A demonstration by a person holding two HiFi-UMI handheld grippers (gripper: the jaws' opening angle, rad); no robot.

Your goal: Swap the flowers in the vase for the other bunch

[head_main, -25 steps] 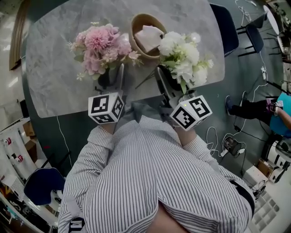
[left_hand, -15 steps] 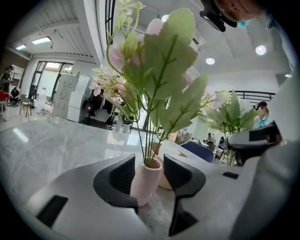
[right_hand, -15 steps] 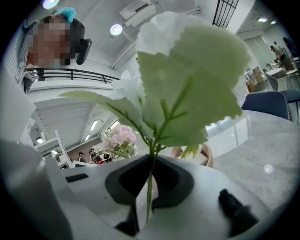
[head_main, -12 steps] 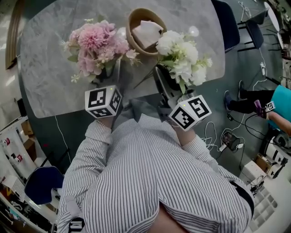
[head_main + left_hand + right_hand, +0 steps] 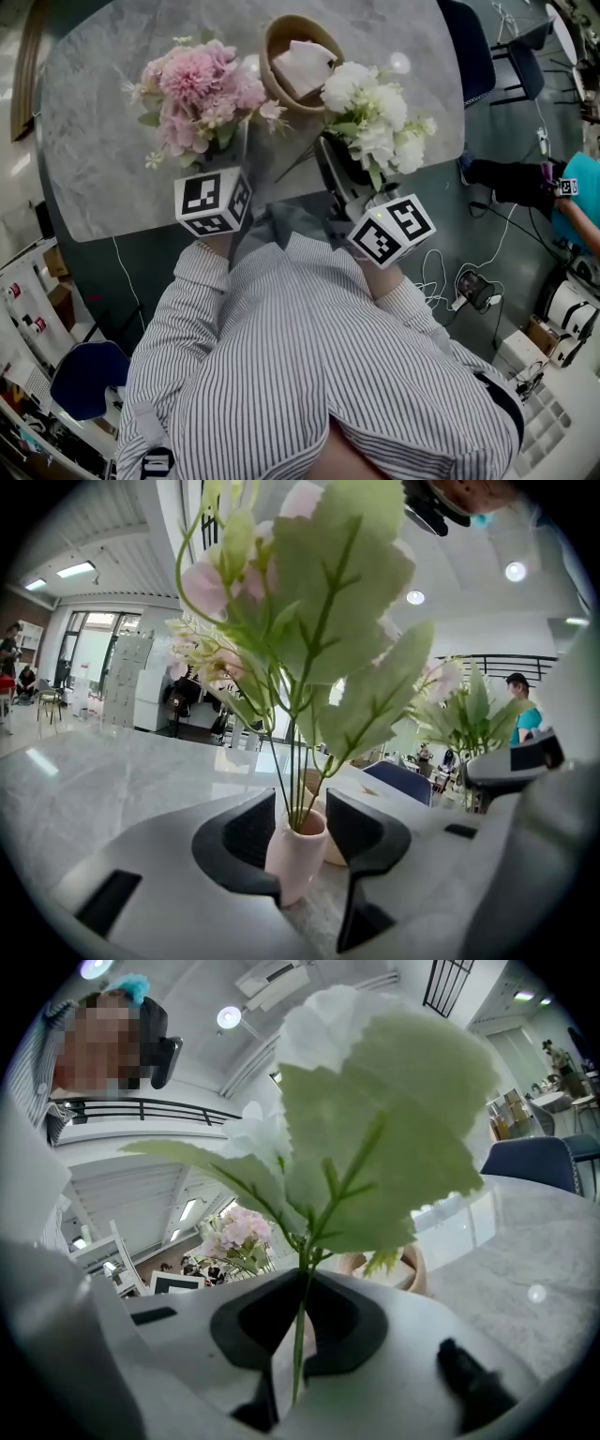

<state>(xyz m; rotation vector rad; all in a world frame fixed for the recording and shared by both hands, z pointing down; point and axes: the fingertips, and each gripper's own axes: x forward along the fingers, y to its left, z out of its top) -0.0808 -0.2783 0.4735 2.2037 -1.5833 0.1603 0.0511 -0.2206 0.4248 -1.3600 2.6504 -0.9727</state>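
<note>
A bunch of pink flowers (image 5: 192,84) stands over the near edge of the grey marble table (image 5: 94,159). In the left gripper view its thin stems drop into a small pink vase (image 5: 295,860). My left gripper (image 5: 305,832) is shut on that vase, a jaw against each side. The blooms hide the vase in the head view. To the right, a bunch of white flowers (image 5: 375,112) stands upright in my right gripper (image 5: 302,1312). That gripper is shut on the bunch's green stem (image 5: 300,1344). The two bunches are side by side and apart.
A wooden bowl (image 5: 298,56) holding a white napkin sits on the table just behind and between the bunches. A dark blue chair (image 5: 469,56) stands at the table's right end. A person in teal (image 5: 572,187) and floor cables (image 5: 469,281) are at the right.
Both grippers and both bunches keep their places. The head view has shifted slightly, and the person at the right has moved along.
</note>
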